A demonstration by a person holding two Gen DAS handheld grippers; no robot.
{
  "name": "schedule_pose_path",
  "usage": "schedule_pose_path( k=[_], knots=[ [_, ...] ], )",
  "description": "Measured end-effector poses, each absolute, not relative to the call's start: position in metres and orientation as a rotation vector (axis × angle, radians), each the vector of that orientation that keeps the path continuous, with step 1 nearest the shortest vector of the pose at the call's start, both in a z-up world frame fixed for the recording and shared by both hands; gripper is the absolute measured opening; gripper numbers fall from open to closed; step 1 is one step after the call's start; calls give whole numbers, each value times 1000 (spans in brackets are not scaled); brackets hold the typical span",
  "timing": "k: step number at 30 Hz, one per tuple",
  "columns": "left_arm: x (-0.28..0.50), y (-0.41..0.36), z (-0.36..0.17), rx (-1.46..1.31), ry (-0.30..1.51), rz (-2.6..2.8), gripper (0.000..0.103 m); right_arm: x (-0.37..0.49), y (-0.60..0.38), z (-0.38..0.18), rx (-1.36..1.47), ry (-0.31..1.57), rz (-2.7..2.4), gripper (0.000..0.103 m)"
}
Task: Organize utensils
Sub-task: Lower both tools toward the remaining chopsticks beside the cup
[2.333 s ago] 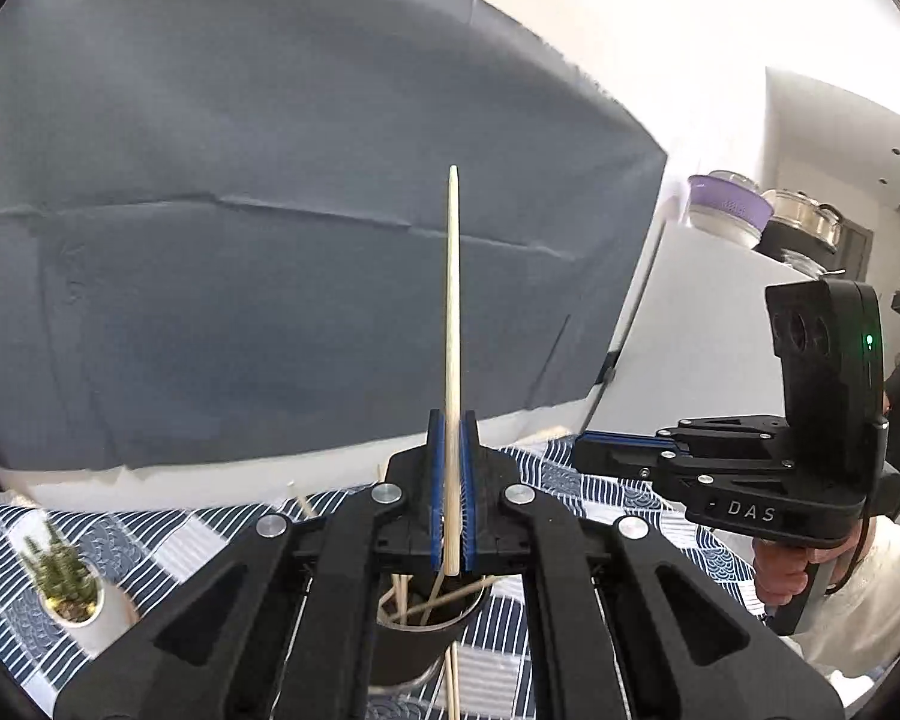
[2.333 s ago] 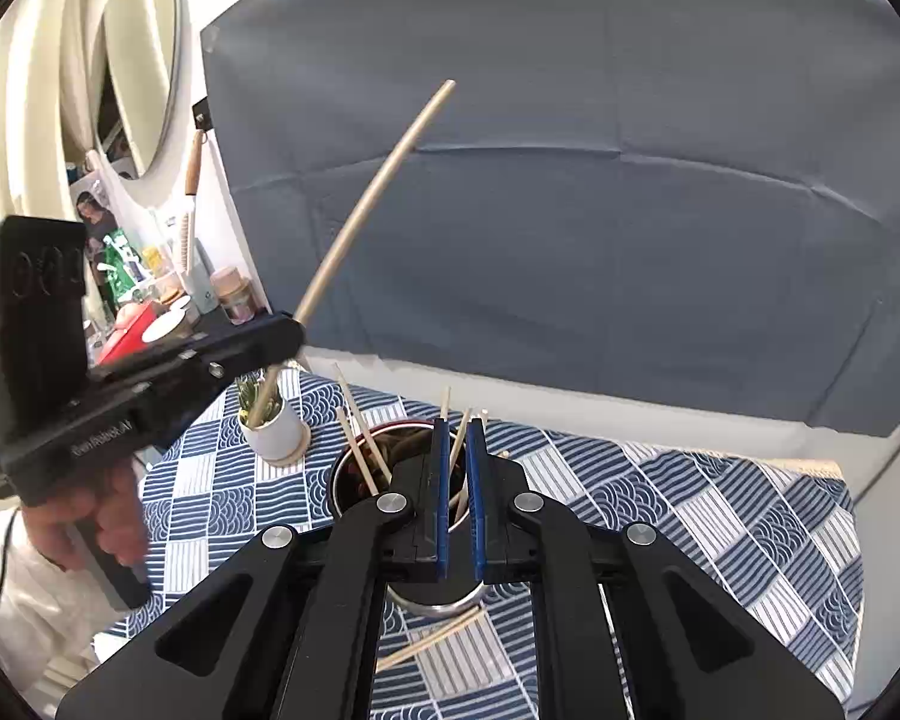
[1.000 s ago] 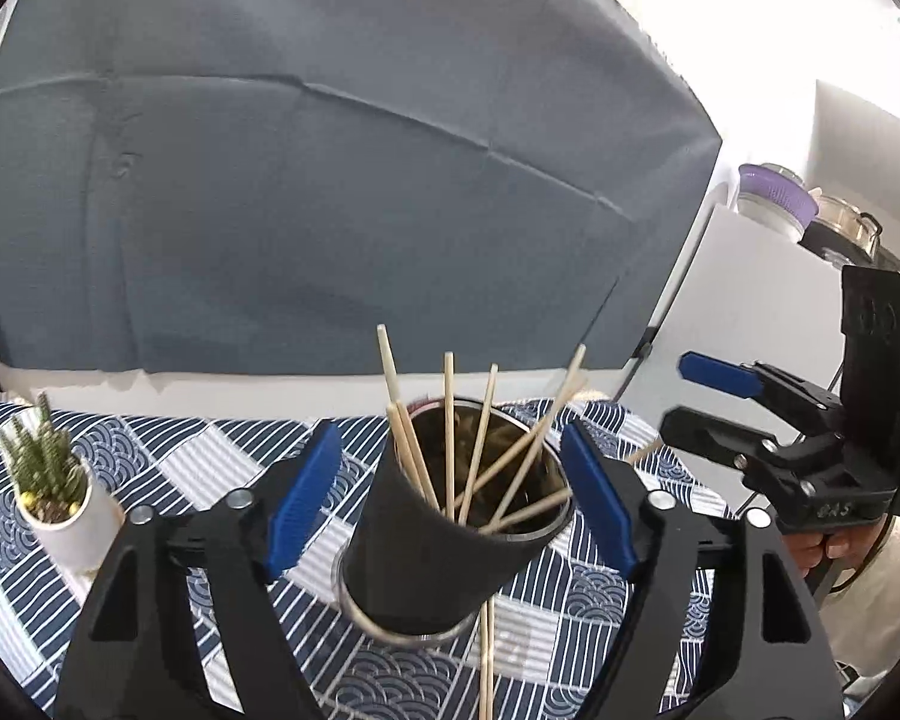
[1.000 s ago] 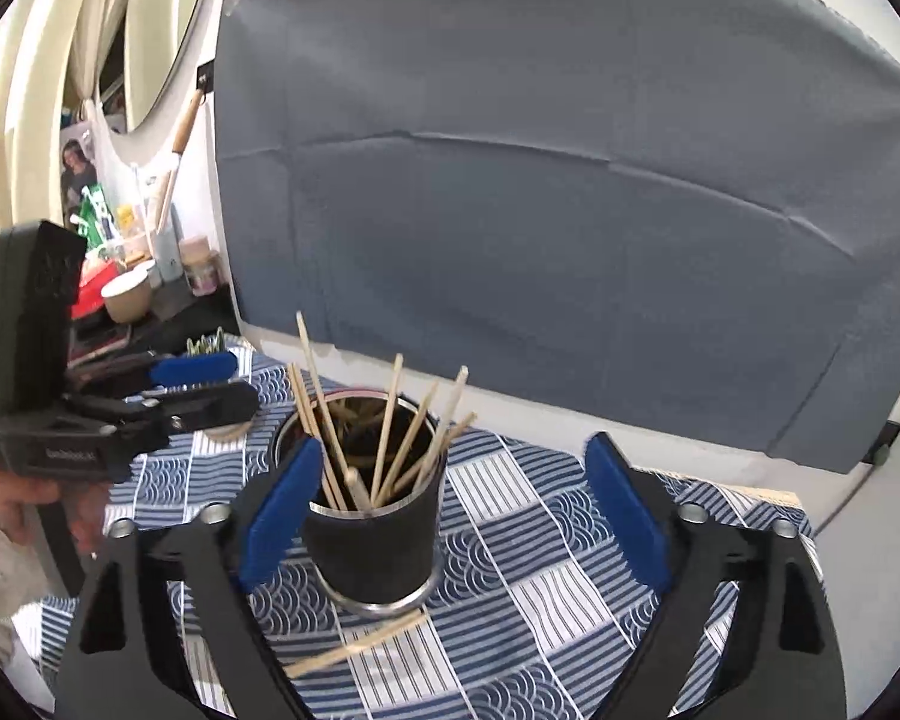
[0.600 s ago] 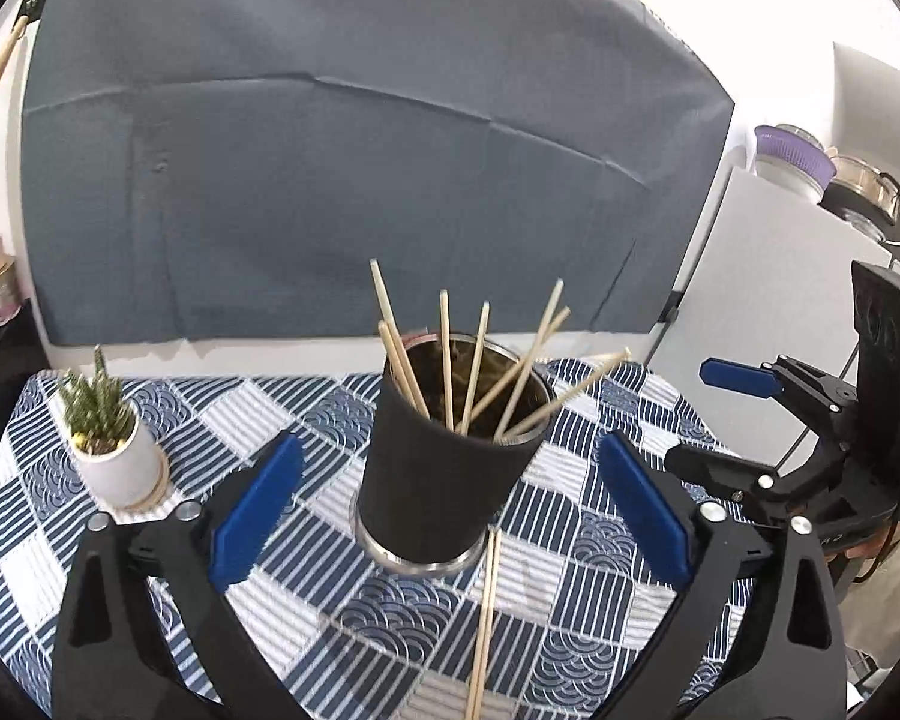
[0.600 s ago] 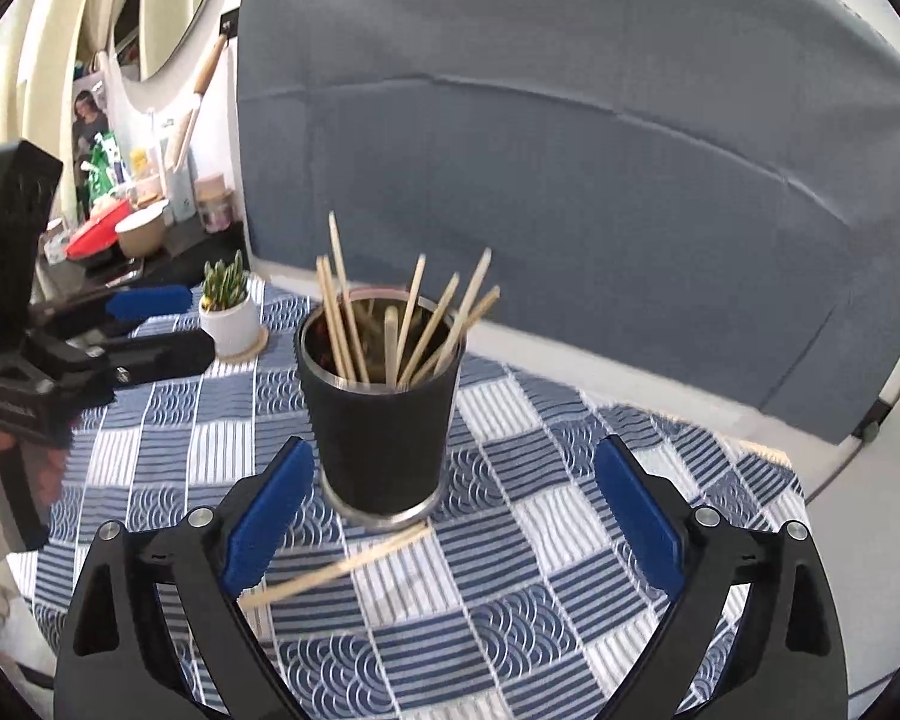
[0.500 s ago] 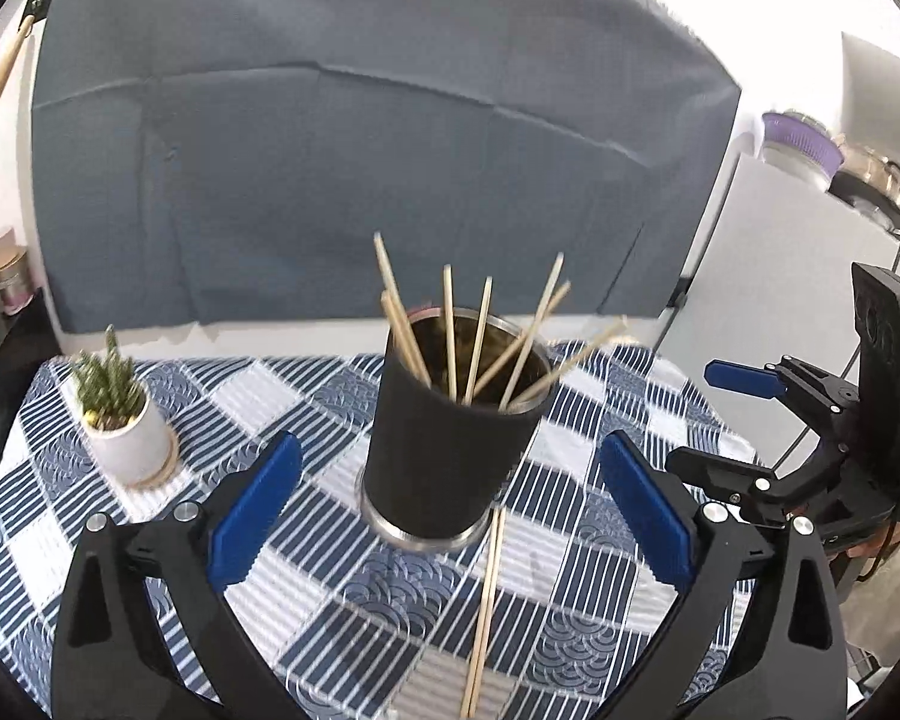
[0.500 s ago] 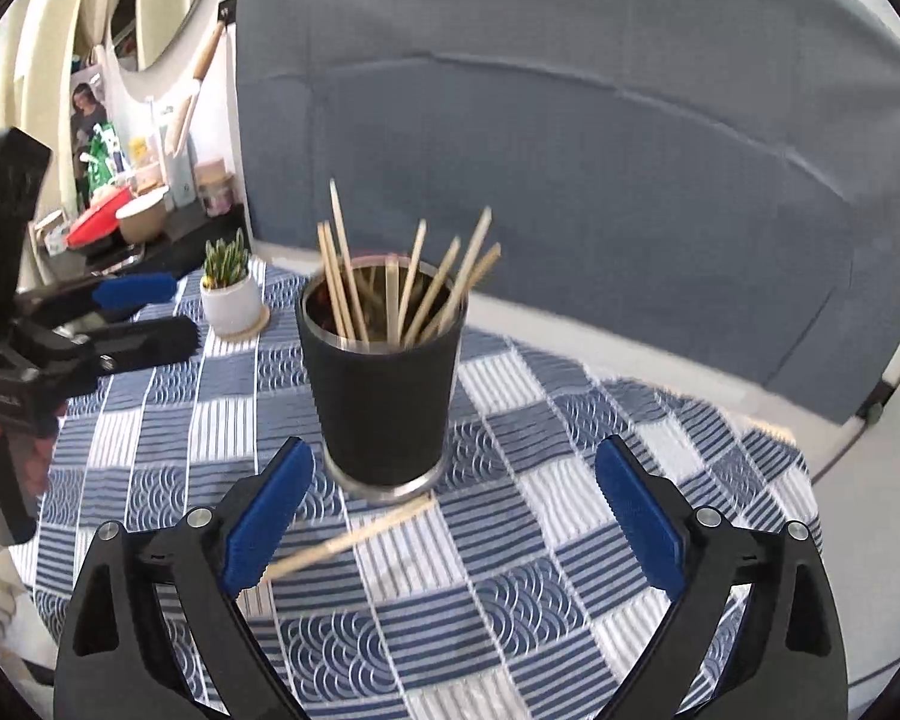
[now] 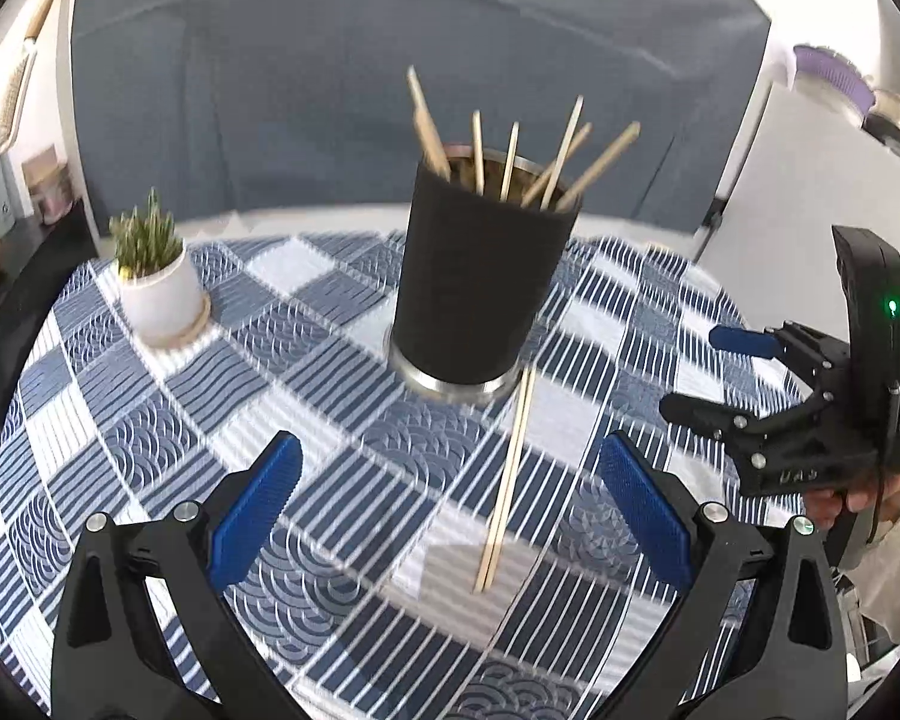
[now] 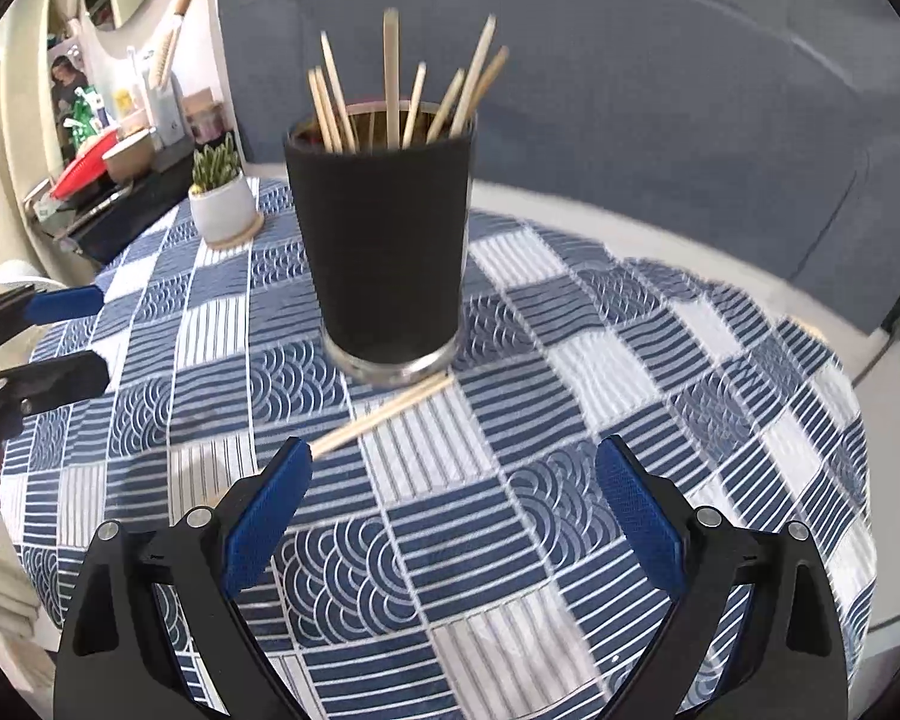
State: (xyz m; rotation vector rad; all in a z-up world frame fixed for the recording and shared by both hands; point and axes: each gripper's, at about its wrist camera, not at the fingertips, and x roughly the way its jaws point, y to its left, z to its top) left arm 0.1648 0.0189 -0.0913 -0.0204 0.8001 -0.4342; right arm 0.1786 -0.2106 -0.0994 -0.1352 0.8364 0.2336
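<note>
A black cup (image 9: 477,276) (image 10: 384,252) with a steel base stands on the blue-and-white checked tablecloth (image 9: 150,420) (image 10: 660,420), holding several wooden chopsticks (image 9: 510,162) (image 10: 390,84). A loose pair of chopsticks (image 9: 507,483) lies on the cloth in front of the cup; in the right wrist view these loose chopsticks (image 10: 384,414) run toward my left finger. My left gripper (image 9: 447,516) hovers open over the loose pair, nothing between its blue pads. My right gripper (image 10: 450,516) is open and empty too. In the left wrist view the right gripper (image 9: 768,372) shows at the right edge, open.
A small plant in a white pot (image 9: 159,288) (image 10: 222,204) stands at the cloth's left. A grey backdrop hangs behind the table. Shelves with bottles and bowls (image 10: 114,144) sit far left. A hand and pale sleeve (image 9: 864,510) hold the right gripper. The left gripper's fingers (image 10: 36,336) reach in at the left edge.
Both grippers let go of chopsticks into the cup, opened wide and came down toward the table. The cup now sits higher in both views and the loose pair lies between my left fingers.
</note>
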Motion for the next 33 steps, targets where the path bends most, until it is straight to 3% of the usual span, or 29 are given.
schedule_pose_path(
  k=[14, 33],
  knots=[
    [185, 41, -150, 52, 1006, -517, 97, 214, -195, -153, 53, 1064, 65, 91],
    [211, 45, -186, 231, 1105, -742, 97, 235, -171, -180, 144, 1107, -158, 95]
  ],
)
